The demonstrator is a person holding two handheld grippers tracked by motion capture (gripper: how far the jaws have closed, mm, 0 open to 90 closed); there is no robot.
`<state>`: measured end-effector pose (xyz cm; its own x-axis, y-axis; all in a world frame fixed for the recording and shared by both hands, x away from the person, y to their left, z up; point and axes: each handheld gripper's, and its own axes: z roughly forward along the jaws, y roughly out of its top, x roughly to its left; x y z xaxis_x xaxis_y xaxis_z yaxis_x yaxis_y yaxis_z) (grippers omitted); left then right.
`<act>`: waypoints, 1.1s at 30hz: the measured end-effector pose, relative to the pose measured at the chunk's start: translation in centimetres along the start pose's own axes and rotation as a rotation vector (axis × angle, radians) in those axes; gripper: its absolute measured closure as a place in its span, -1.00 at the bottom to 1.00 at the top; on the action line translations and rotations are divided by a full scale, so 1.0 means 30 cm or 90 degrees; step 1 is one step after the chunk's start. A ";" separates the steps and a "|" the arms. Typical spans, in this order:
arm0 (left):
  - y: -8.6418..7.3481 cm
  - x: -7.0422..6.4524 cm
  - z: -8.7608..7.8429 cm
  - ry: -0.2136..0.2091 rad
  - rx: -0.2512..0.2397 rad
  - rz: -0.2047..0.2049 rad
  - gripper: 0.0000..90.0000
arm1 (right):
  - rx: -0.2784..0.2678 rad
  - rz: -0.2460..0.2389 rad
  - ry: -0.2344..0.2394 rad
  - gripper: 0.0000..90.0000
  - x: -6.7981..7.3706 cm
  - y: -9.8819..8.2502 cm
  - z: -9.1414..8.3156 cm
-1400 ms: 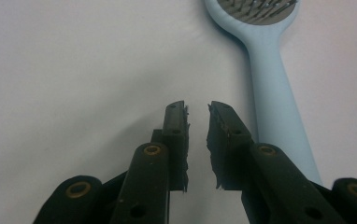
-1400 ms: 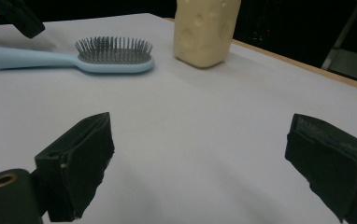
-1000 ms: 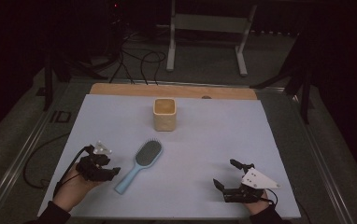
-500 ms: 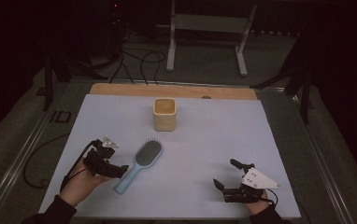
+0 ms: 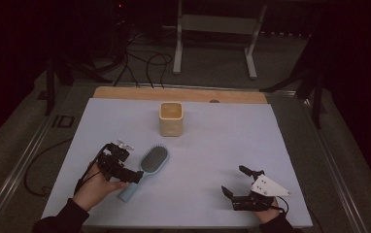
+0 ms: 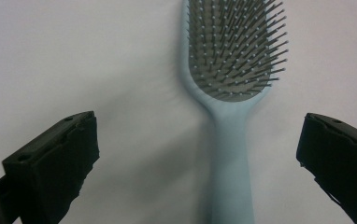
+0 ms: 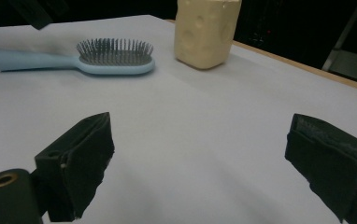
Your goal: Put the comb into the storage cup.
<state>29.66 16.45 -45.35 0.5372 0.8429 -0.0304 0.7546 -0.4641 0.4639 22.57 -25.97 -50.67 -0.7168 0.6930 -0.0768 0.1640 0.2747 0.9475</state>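
A light blue hairbrush [image 5: 150,163] lies bristles up on the pale table sheet, its handle [image 5: 127,191] pointing to the near left. My left gripper [image 5: 130,170] sits over that handle. Its jaws have just been opening and now stand wide. The handle [image 6: 228,158] runs between them, and neither pad touches it. My right gripper [image 5: 233,180] rests open near the front right edge with nothing between its jaws. It faces the brush [image 7: 97,60] and a cream square cup [image 7: 207,30].
The cream cup [image 5: 171,119] stands upright in the middle of the far half of the sheet [image 5: 222,141]. A wooden strip [image 5: 183,94] borders the far edge. Cables and a metal stand [image 5: 212,29] lie on the dark floor beyond.
The left hand has shifted a little to the right, closer over the brush handle, and its jaws have spread wider. The brush and the right gripper have stayed in place.
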 end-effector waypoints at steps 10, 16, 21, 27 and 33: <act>0.007 -0.025 0.043 -0.013 -0.006 -0.023 -1.00 | 0.001 0.000 0.002 -0.83 -0.001 -0.001 0.000; 0.000 -0.049 0.074 -0.013 0.005 -0.018 -1.00 | 0.002 0.000 0.002 -0.83 -0.001 -0.001 0.000; -0.005 -0.060 0.097 -0.016 0.019 -0.012 -0.97 | 0.001 0.000 0.002 -0.83 0.000 -0.001 0.000; -0.013 -0.057 0.129 -0.023 0.035 -0.012 -0.85 | 0.001 0.000 0.003 -0.83 0.000 -0.001 0.000; -0.010 -0.050 0.148 -0.020 0.041 -0.015 -0.64 | 0.000 -0.001 0.002 -0.83 0.000 0.000 0.000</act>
<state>30.32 14.12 -49.37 0.5295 0.8455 -0.0692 0.7895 -0.4614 0.4046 22.56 -25.99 -50.68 -0.7191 0.6906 -0.0770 0.1634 0.2759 0.9472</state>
